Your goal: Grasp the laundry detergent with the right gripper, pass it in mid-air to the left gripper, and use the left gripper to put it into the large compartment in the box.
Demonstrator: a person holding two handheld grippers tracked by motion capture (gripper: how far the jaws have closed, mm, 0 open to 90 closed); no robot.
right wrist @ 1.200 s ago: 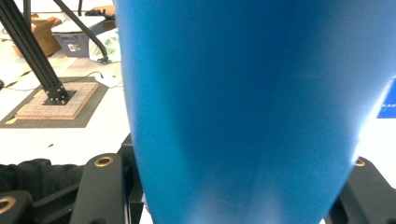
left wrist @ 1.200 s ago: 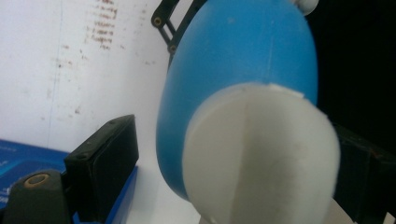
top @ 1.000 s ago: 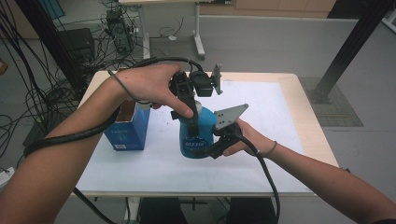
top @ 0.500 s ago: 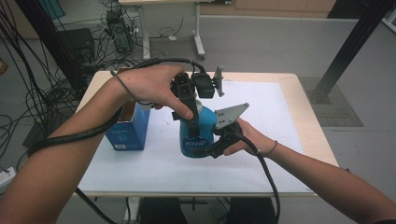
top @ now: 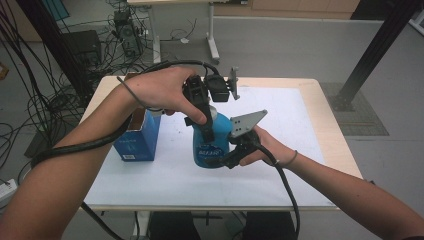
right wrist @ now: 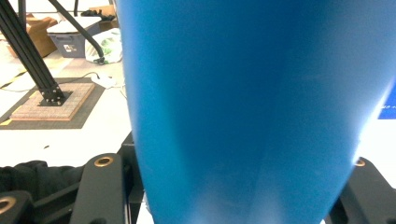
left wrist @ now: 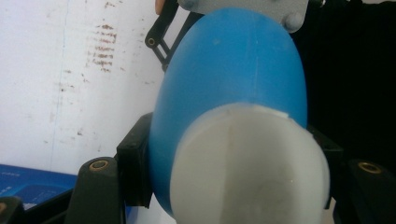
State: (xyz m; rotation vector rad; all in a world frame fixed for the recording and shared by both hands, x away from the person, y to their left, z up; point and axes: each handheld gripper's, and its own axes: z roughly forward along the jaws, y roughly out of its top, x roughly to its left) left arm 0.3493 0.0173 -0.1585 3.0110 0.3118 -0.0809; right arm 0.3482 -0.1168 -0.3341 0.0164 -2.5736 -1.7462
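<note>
A blue bottle (top: 212,146) with a white cap (left wrist: 247,168) stands upright in the middle of the white table mat (top: 290,120). My left gripper (top: 208,128) comes down on it from above. Its jaws have just been closing and now press on either side of the cap, where it meets the blue shoulder (left wrist: 233,70). My right gripper (top: 220,159) reaches in from the right and is shut on the bottle's body (right wrist: 243,107), low on its side. The other hand's gripper linkage (left wrist: 161,37) shows behind the bottle.
A blue carton (top: 137,137) stands open-topped just left of the bottle, close to my left forearm. The wooden table edge (top: 330,125) runs along the right. Cables and a black frame leg (right wrist: 32,56) are on the floor beyond.
The left gripper's jaws have closed in on the top of the bottle. Both hands and the bottle stay where they were.
</note>
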